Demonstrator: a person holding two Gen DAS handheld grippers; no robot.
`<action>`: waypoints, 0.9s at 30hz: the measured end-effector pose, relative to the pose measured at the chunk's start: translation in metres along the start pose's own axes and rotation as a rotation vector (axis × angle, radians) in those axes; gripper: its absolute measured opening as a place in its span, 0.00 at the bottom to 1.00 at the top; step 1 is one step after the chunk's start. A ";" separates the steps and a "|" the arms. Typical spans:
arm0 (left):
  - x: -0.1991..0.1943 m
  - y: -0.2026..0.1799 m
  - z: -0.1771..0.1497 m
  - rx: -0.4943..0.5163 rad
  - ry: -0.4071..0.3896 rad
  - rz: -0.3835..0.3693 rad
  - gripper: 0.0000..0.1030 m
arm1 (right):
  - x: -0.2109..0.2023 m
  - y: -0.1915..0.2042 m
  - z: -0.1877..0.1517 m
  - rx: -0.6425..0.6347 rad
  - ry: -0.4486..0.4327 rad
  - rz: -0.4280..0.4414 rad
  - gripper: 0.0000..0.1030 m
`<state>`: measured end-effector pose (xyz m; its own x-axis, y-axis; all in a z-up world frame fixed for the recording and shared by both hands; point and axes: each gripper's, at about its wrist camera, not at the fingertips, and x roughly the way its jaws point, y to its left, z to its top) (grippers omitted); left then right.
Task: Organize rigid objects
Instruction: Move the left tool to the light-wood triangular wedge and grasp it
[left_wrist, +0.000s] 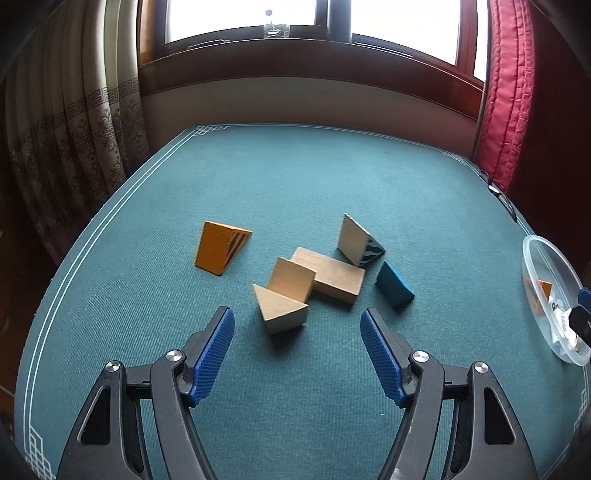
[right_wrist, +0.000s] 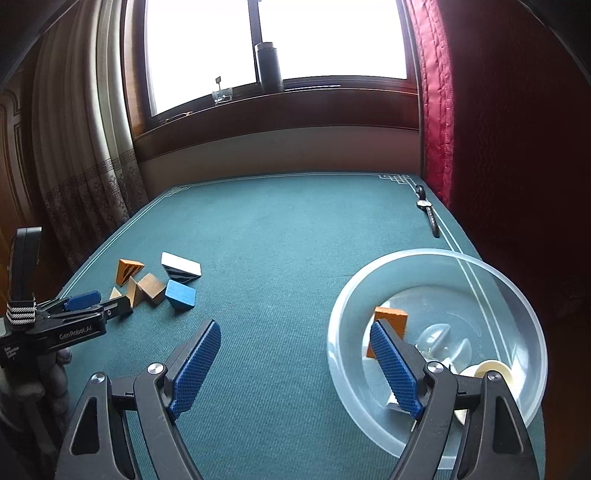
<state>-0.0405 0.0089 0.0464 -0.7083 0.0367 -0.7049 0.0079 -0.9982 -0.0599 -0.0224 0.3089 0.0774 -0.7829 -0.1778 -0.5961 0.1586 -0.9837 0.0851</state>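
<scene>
Left wrist view: left gripper (left_wrist: 297, 325) jaws wide, nothing between pads, above green tablecloth (left_wrist: 295, 177). Plain wooden wedge (left_wrist: 282, 309) just ahead; orange wedge (left_wrist: 218, 247), blue block (left_wrist: 394, 283) nearby.

Right wrist view: right gripper (right_wrist: 293, 338) jaws wide, empty. Clear bowl (right_wrist: 517, 295) at right holds orange block (right_wrist: 390, 320). Block cluster far left.

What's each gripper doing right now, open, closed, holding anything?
Left gripper: open, empty, with a plain wooden wedge ahead between its fingers.
Right gripper: open, empty, beside the clear bowl.
</scene>
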 end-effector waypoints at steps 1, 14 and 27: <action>0.002 0.005 0.000 -0.011 0.004 0.006 0.70 | 0.001 0.005 -0.001 -0.014 0.005 0.010 0.84; 0.027 0.019 0.000 -0.004 0.042 -0.009 0.70 | 0.029 0.049 -0.013 -0.098 0.098 0.111 0.84; 0.039 0.014 0.006 0.045 0.050 -0.109 0.37 | 0.052 0.067 -0.013 -0.113 0.167 0.144 0.84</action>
<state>-0.0724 -0.0037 0.0229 -0.6671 0.1460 -0.7306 -0.0996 -0.9893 -0.1068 -0.0443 0.2341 0.0414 -0.6383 -0.2996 -0.7091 0.3347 -0.9375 0.0948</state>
